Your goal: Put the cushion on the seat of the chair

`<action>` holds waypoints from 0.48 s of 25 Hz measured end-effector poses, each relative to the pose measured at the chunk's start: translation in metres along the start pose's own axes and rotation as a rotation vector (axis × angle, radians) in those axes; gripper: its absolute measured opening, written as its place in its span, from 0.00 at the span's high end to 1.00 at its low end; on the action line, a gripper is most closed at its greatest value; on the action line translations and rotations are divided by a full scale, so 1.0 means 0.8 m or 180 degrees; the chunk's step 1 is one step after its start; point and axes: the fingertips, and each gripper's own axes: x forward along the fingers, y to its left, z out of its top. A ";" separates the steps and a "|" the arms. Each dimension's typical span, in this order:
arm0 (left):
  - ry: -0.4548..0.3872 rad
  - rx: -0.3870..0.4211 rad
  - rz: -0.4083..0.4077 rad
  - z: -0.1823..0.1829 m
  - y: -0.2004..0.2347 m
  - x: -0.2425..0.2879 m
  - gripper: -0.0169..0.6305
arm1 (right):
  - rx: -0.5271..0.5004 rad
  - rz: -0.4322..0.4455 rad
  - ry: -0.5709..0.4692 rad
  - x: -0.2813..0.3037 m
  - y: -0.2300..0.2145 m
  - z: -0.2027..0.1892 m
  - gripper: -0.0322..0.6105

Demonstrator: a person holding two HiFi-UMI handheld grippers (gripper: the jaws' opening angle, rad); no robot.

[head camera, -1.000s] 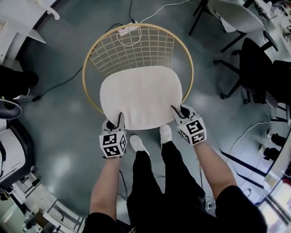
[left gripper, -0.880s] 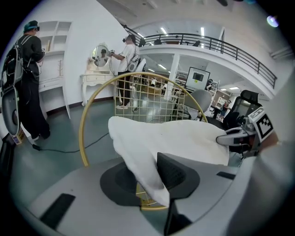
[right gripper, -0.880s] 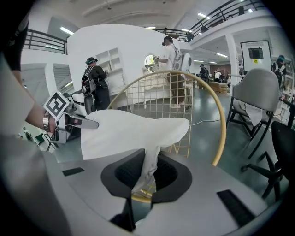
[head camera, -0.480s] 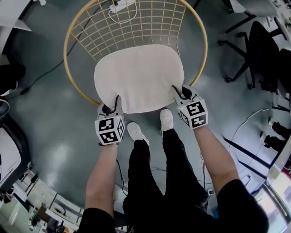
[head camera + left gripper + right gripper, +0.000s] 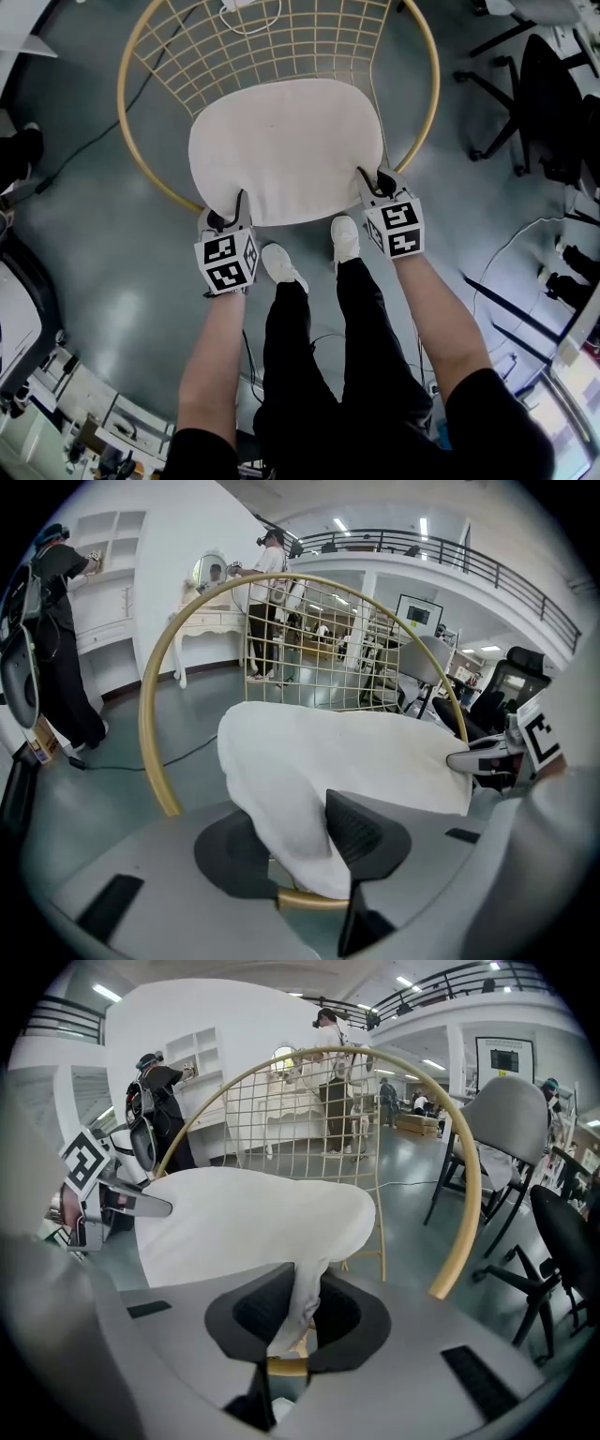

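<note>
Head view looks steeply down on a round chair with a gold hoop (image 5: pixel 120 98) and a wire grid back (image 5: pixel 281 47). The white cushion (image 5: pixel 286 150) lies across the seat area, and its front edge is at both grippers. The left gripper (image 5: pixel 228 217) is at the near left corner and the right gripper (image 5: pixel 377 183) at the near right corner. The person's white shoes (image 5: pixel 281 264) stand just before the chair on a smooth grey-green floor (image 5: pixel 112 262).

Left gripper view shows the jaws, which have just been opening. The cushion corner (image 5: pixel 319 761) hangs between them in a thick, unpressed fold, so this gripper seems released.

Right gripper view shows the right gripper (image 5: pixel 295 1312) clenched on the cushion edge, which is squeezed thin between the pads. The gold front rim (image 5: pixel 286 1365) is just under it.

The step in hand seems to be the setting down, almost finished. The next move probably calls for the right jaws to let go too, then both grippers to draw back without dragging the cushion. Around are office chairs (image 5: pixel 511 1119), white shelves (image 5: pixel 112 564) and other people (image 5: pixel 267 602).
</note>
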 end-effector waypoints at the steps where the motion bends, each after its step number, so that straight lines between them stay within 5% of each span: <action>1: 0.0014 0.0001 0.0011 0.000 0.001 0.000 0.73 | -0.0017 -0.0026 0.0002 0.000 0.000 -0.001 0.86; 7: 0.0015 0.0143 0.0191 0.004 0.007 -0.005 0.62 | -0.0066 -0.0125 0.0016 0.004 -0.004 -0.002 0.86; 10: 0.0065 0.0301 0.0464 0.001 0.021 -0.012 0.40 | 0.0035 -0.0162 -0.0002 0.005 -0.011 -0.004 0.86; 12: 0.0002 0.0405 0.0591 0.001 0.027 -0.020 0.40 | 0.0137 -0.0159 -0.0009 0.007 -0.015 -0.005 0.85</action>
